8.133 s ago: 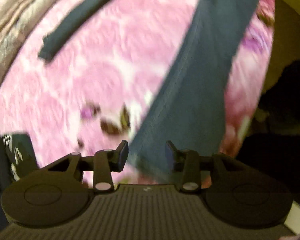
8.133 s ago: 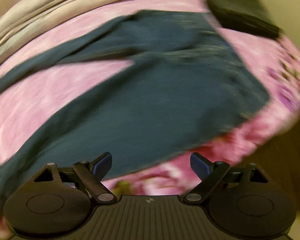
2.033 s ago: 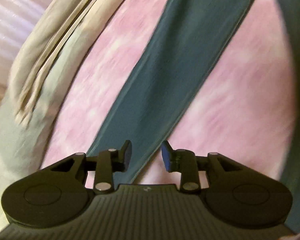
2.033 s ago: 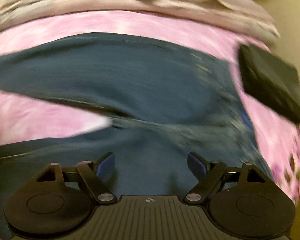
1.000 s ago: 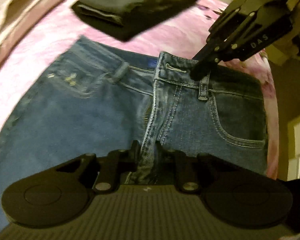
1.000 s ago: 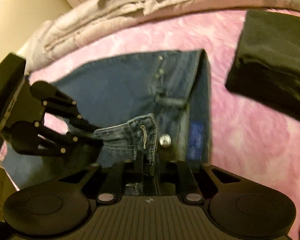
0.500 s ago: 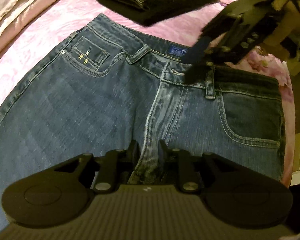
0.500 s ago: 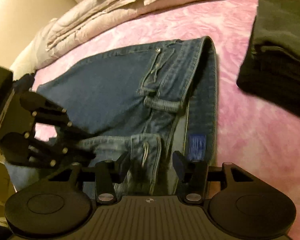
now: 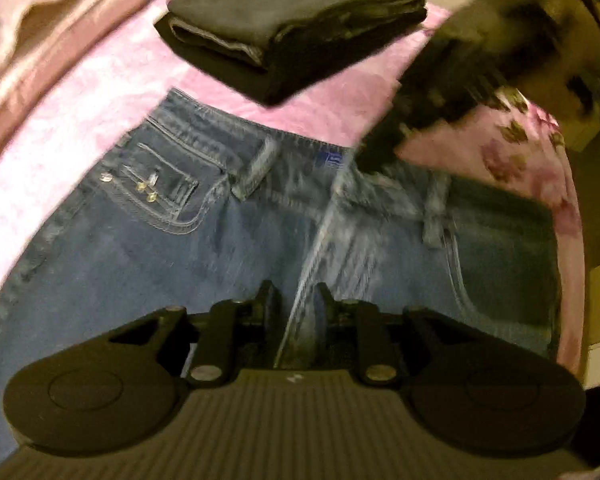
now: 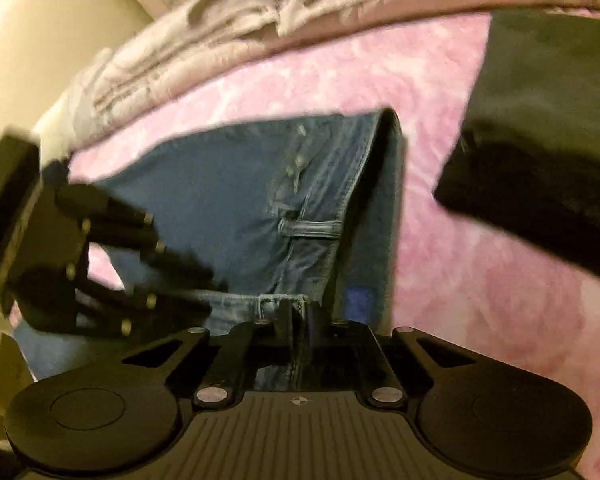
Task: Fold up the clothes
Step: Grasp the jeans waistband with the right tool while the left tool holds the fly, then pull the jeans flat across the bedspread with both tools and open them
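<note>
Both tools, left tool (image 9: 291,306) and right tool (image 10: 299,316), pinch the jeans (image 9: 220,248): heavy, limp denim; grip thick seams.

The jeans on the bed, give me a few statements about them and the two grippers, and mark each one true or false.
1. The jeans lie on a pink bedspread. True.
2. The left gripper is wide open above the bare bedspread. False: its fingers are closed on denim at the fly seam.
3. A folded dark garment lies beyond the waistband. True.
4. The right gripper holds the dark garment. False: it is shut on the jeans' waistband edge.
5. The jeans are already folded into a small stack. False: the top part lies spread out, front up, with both pockets showing.
</note>
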`<act>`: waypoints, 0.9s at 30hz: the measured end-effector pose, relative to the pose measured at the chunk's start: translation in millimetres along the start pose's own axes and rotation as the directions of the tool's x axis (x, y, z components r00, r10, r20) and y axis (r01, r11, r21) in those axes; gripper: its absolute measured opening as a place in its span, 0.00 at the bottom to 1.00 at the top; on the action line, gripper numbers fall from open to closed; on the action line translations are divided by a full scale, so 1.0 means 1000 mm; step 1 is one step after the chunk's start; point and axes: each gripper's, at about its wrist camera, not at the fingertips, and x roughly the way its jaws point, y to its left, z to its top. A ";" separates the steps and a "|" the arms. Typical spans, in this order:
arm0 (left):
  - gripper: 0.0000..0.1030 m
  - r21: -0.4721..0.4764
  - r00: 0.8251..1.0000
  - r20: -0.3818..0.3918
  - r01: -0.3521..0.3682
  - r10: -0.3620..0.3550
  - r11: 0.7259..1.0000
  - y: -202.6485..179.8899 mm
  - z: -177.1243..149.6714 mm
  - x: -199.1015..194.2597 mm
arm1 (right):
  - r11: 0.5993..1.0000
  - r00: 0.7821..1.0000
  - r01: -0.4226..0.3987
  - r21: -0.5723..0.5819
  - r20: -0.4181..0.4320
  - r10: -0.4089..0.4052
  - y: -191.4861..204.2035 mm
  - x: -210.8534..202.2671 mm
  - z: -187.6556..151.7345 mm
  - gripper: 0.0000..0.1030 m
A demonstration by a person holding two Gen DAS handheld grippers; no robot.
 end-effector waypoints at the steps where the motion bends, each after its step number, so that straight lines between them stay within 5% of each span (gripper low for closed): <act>1: 0.18 0.020 1.000 -0.020 0.003 -0.003 1.000 -0.002 0.000 0.007 | 1.000 1.000 0.007 0.015 -0.016 -0.007 -0.003 0.008 -0.004 0.05; 4: 0.20 -0.008 1.000 -0.016 0.005 -0.005 1.000 0.002 -0.011 0.004 | 0.997 1.000 -0.004 0.076 -0.010 0.005 -0.011 0.014 -0.005 0.06; 8: 0.24 -0.092 1.000 -0.005 -0.020 0.019 0.996 0.009 -0.032 -0.011 | 0.997 0.999 -0.011 0.077 0.041 0.008 -0.006 0.002 0.001 0.57; 16: 0.22 -0.181 0.997 0.013 -0.078 0.081 0.980 0.006 -0.058 -0.033 | 0.995 0.998 -0.024 0.093 0.058 0.018 -0.004 0.036 0.030 0.56; 20: 0.22 -0.204 0.993 0.016 -0.111 0.117 0.973 0.004 -0.069 -0.049 | 0.992 0.992 0.126 -0.031 0.032 -0.125 0.005 0.050 0.037 0.11; 24: 0.22 -0.282 0.983 -0.024 -0.181 0.181 0.942 0.004 -0.098 -0.076 | 0.973 0.976 0.217 -0.073 0.014 -0.217 0.010 0.040 0.031 0.11; 27: 0.23 -0.347 0.970 -0.069 -0.241 0.232 0.906 0.003 -0.125 -0.098 | 0.976 0.978 0.210 -0.060 0.012 -0.210 0.019 0.023 0.020 0.13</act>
